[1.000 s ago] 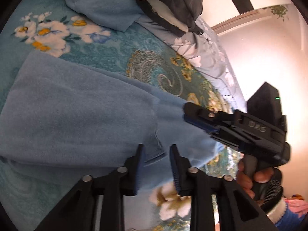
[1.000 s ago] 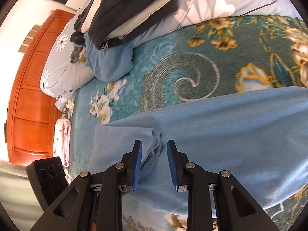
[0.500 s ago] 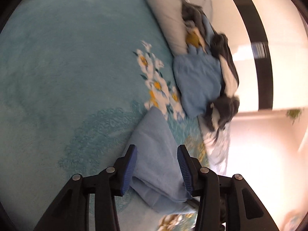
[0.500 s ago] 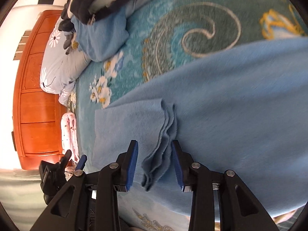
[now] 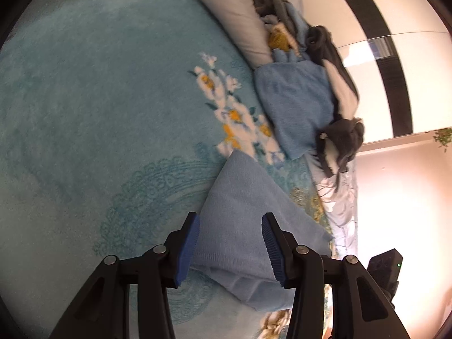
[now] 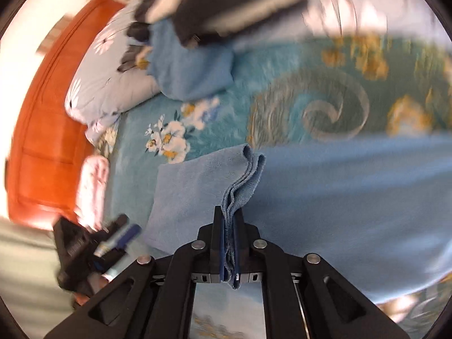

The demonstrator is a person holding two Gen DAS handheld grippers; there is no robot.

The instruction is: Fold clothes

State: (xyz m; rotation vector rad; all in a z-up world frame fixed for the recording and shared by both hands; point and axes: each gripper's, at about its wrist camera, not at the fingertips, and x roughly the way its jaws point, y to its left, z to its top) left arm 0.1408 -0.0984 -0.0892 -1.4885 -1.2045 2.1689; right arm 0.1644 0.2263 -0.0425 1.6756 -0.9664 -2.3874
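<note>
The soft, limp blue garment (image 6: pixel 325 197) lies across the bed (image 5: pixel 84 99) at lower frame; right claw (image 6: pixel 228 243) pinches its layered edge, left claw (image 5: pixel 230 250) gapes over its corner. Light fleece sags; hold the stacked edges.

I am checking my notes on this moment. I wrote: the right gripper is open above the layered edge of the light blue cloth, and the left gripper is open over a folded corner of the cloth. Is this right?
Not quite. The right gripper is shut on the light blue cloth, clamping its layered edge, as the right wrist view shows. The left gripper is open over a folded corner, as you wrote.
</note>
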